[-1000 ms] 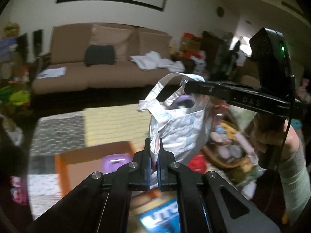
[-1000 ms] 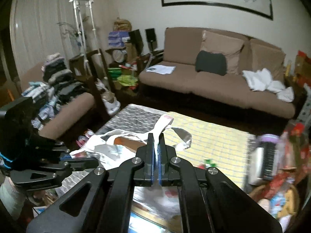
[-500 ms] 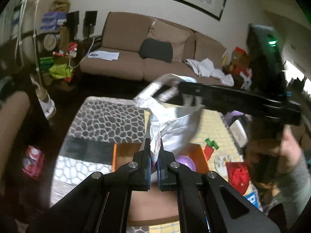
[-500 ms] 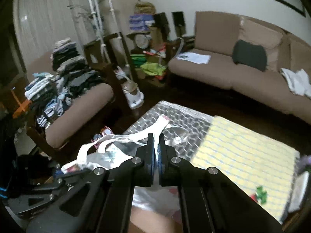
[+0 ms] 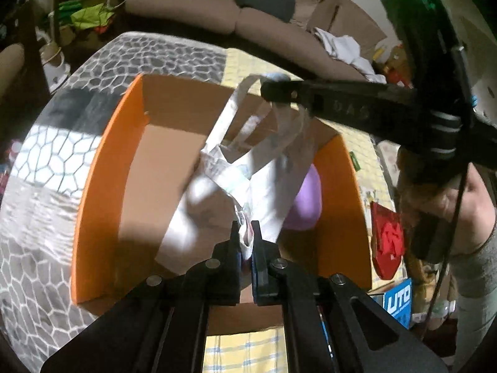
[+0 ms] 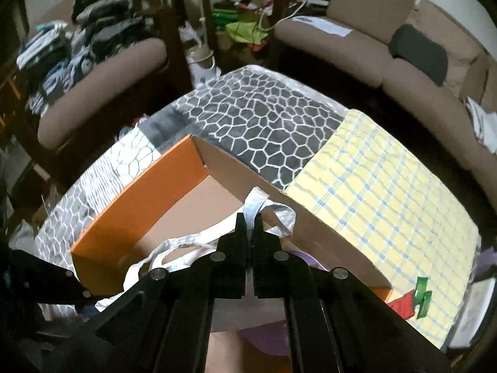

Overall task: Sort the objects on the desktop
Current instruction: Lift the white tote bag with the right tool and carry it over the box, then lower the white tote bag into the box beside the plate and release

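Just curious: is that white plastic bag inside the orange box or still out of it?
Partly in: the white plastic bag hangs into the orange box, handles pinched in both jaws.

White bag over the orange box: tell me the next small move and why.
Probably lower it a little further, then let go. The left gripper and right gripper are both shut on the white bag, which hangs inside the walls of the orange box beside a purple thing, but whether it rests on the floor of the box is unclear.
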{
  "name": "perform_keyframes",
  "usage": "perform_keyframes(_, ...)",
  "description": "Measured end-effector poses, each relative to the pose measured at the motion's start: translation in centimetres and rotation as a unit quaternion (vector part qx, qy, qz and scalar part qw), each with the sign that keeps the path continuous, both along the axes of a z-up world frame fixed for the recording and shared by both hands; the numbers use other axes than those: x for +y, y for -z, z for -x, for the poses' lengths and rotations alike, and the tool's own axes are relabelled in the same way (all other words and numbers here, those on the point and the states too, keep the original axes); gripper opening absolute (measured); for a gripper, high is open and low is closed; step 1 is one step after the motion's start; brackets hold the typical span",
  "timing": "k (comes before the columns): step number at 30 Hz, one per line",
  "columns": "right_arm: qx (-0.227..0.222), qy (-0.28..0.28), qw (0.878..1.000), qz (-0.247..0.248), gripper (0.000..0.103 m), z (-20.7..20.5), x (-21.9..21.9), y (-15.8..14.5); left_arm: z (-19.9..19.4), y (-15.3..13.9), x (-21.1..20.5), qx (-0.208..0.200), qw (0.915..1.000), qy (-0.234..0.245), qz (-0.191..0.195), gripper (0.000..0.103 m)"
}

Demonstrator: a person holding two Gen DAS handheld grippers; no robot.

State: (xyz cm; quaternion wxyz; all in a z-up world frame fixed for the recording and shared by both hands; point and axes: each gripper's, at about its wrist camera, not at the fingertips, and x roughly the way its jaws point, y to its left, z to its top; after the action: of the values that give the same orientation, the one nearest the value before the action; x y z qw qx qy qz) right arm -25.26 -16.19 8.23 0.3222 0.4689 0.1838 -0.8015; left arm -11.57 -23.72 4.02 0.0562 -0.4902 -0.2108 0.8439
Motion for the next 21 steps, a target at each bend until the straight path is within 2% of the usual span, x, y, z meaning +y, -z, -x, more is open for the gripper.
perform_keyframes(2,-0.004,-0.016,1.000,0.005,0.006,-0.4,-1.2,-0.2,-0.1,0.8,-0.7,-0.018,0.9997,-0.013,0.000,0.004)
perform_keyframes(3,-0.015,-0.025,1.000,0.002,0.014,-0.7,-2.3,0.1,0.0,1.5,-1.1,-0.034,0.9992,-0.020,0.012,0.004)
perform_keyframes(4,-0.024,-0.032,0.999,-0.015,0.033,-1.1,-3.3,0.6,0.1,2.0,-1.3,-0.045,0.9985,-0.025,0.021,0.004)
perform_keyframes(6,0.005,-0.036,0.997,-0.072,0.055,-2.3,-4.3,1.2,0.4,3.5,-2.1,-0.071,0.9966,-0.035,0.023,0.005)
perform_keyframes(7,0.023,-0.038,0.995,-0.084,0.056,-2.8,-4.3,1.2,0.3,3.8,-2.3,-0.074,0.9965,-0.036,0.016,0.006)
perform_keyframes(9,0.041,-0.018,0.997,-0.067,0.056,-3.0,-2.3,0.0,0.2,3.9,-2.5,-0.079,0.9963,-0.031,0.011,0.013)
perform_keyframes(10,0.037,0.004,0.998,-0.054,0.056,-2.7,-1.0,-0.5,0.1,3.9,-2.5,-0.084,0.9960,-0.030,0.013,0.026)
perform_keyframes(11,0.021,0.032,0.998,-0.039,0.056,-2.0,0.6,-0.8,-0.1,3.8,-2.5,-0.086,0.9958,-0.029,0.013,0.043)
perform_keyframes(13,-0.048,0.100,0.994,-0.007,0.056,-0.1,3.9,-0.2,-0.6,3.3,-2.4,-0.083,0.9961,-0.026,0.014,0.053)
perform_keyframes(15,-0.080,0.133,0.988,-0.011,0.055,0.9,6.1,1.5,-1.0,2.3,-2.7,-0.073,0.9968,-0.031,0.008,0.054)
perform_keyframes(17,-0.093,0.140,0.986,-0.017,0.054,1.0,7.1,3.0,-1.6,1.0,-3.2,-0.047,0.9982,-0.037,0.006,0.054)
perform_keyframes(21,-0.133,0.156,0.979,0.002,0.052,1.1,7.4,5.8,-1.6,-0.6,-3.7,-0.017,0.9980,-0.053,0.030,0.057)
